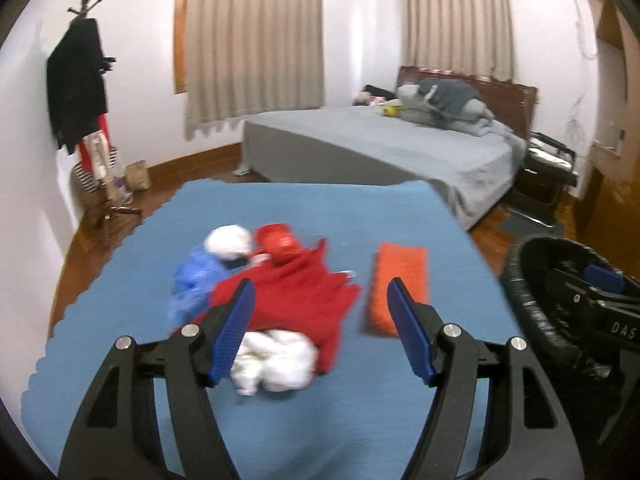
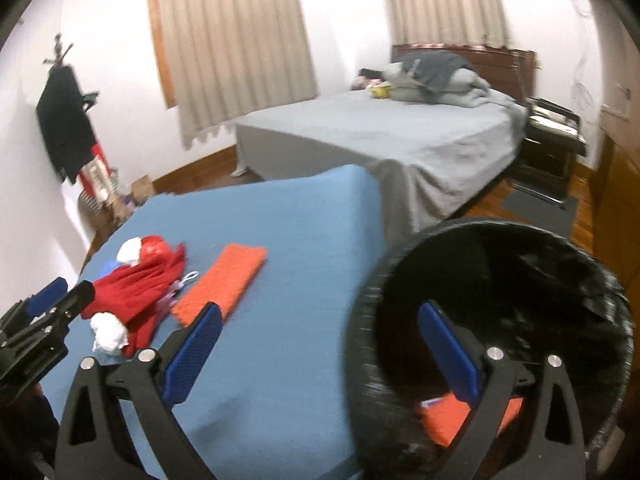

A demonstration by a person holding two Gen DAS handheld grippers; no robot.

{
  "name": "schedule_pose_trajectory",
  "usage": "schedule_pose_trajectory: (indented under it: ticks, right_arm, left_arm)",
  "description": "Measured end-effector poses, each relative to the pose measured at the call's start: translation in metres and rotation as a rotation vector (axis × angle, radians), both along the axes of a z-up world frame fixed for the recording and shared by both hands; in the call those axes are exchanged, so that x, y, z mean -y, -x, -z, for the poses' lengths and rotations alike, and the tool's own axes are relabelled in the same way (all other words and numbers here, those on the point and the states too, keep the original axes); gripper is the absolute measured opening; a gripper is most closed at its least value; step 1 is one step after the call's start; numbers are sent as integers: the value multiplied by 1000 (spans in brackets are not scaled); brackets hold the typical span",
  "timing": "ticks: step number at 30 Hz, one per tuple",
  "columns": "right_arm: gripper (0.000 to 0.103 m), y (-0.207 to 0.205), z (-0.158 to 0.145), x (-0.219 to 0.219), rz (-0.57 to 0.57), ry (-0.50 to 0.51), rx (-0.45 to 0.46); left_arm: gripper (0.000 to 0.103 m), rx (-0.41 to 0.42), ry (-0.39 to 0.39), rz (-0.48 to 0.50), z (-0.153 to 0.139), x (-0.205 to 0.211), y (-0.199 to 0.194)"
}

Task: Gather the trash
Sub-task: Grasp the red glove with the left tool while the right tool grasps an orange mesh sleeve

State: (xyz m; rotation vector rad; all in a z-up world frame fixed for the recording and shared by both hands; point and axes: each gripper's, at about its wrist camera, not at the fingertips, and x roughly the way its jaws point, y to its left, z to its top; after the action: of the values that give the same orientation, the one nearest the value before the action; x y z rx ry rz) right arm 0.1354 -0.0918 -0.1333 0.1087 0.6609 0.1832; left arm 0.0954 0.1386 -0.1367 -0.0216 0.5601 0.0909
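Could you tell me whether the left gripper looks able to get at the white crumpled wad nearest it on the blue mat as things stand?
Probably yes. The left gripper is open and empty, and the white wad lies just ahead between its fingers. Only the red cloth touches its far edge; nothing covers it.

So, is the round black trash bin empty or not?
Not empty: the round black trash bin holds an orange flat piece at its bottom.

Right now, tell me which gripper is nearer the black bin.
Right. The right gripper hangs open at the black bin's rim, one finger over its mouth. The left gripper is open over the red cloth on the blue table, farther off.
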Motion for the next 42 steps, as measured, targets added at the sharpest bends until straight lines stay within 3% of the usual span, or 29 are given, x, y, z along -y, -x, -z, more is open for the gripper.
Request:
schedule_pose_trajectory:
  ticks: [7,18,22,24,27,34,37,39,42]
  right_arm:
    - [88,-32,29,-49,-62,23,-86]
    - [63,-60,67,-79,-131,33,-210]
    - [53,-62,67,-84,-162,22,-213]
    - [36,-64,67,-86,-195,-6,-225]
    - [18,-63,65,-90,-234,-23,-231]
    - [14,-61,53,-81,-238,-53,-209]
    - [14,-60,46,-76,-238,-52,-193]
    - [14,-59,44,-73,-236,-54,-189]
    - [14,-59,43,-69,-233,-52,-186]
  left_arm:
    - [62,-21,10,-64,8,-33,-5]
    - [59,-36,19,-84,15,-48,-8]
    - [59,-38,30,-70,16,-51,-11]
    - [59,-39,30,-62,17,-49,-13]
    - [59,-41,22,-49,17,-45,-19]
    - [58,-72,19,-37,22,-41,-40]
    - [38,-102,40,-26,28,-38,-46]
    - [16,-114,52,-16,32,-37,-48]
    - [3,-110,49,-1,32,-35,-47]
